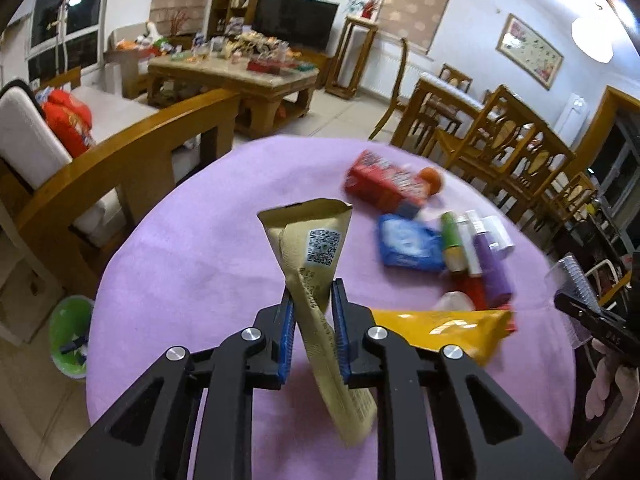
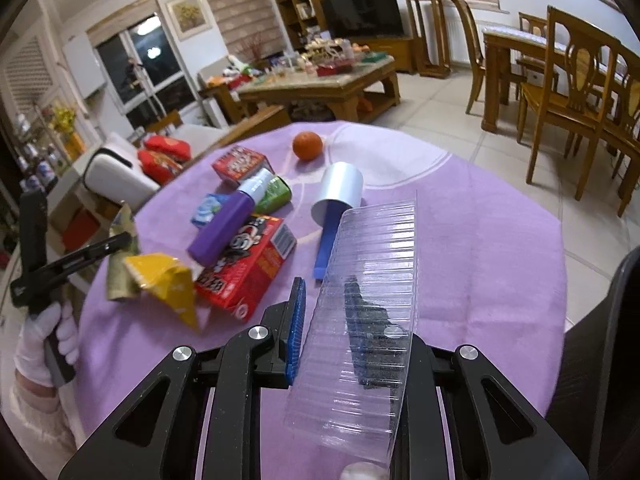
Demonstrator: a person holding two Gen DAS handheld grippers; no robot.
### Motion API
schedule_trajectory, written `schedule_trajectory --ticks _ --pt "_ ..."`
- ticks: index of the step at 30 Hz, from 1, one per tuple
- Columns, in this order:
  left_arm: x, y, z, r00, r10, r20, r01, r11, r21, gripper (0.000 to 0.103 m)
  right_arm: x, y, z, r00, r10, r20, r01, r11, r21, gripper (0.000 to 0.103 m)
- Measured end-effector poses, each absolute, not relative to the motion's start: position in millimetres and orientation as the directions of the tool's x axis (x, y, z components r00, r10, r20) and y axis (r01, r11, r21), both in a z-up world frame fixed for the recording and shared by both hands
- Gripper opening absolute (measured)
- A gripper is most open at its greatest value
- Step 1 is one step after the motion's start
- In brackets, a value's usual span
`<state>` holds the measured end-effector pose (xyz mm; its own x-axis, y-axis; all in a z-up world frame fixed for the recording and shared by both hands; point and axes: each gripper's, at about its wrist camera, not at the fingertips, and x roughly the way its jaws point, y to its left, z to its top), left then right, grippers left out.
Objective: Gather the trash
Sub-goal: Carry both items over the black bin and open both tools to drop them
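Two pieces of trash are up off the purple surface [image 2: 480, 240]: the left gripper [image 1: 312, 300] clenches a tan wrapper [image 1: 308, 248], the right gripper [image 2: 344, 300] a clear ribbed tray [image 2: 368, 280]. Both are thin and slick, so either could slip free before reaching the green bin [image 1: 70, 336].

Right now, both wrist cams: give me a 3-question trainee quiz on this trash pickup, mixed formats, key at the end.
1. True or false: the left gripper is shut on the tan wrapper.
2. Multiple choice: what does the right gripper hold? A) orange B) clear ribbed plastic tray C) purple bottle
3. Short answer: in the left wrist view, what stands on the floor left of the purple tablecloth?

Key
1. True; the blue pads pinch its narrow middle.
2. B, the clear ribbed plastic tray; the orange and the purple bottle lie on the table.
3. A green bin.
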<state>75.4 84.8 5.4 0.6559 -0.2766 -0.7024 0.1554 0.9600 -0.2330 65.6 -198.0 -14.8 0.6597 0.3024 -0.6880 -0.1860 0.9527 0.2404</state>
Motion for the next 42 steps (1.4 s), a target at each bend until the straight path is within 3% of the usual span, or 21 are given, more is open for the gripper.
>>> schedule_trajectory --ticks 9,22,30,42 --pt "44 -3 56 0.696 -0.374 -0.613 0.322 0.926 -0.199 0.013 2 -261 18 0.747 0.292 -0.598 -0.144 0.948 0.284 0.021" --pt "29 -155 76 0.594 -0.586 -0.55 0.584 0.785 -0.207 0.013 -76 -407 25 0.839 0.154 -0.521 0.055 0.93 0.363 0.021" --pt "22 -284 38 0.365 -0.742 -0.562 0.742 0.597 -0.306 0.013 -105 -480 0 0.836 0.086 -0.542 0.176 0.893 0.414 0.021" --pt "17 -394 -33 0.182 -0.744 -0.644 0.795 0.496 -0.349 0.013 -118 -525 -36 0.806 0.059 -0.589 0.268 0.851 0.452 0.021"
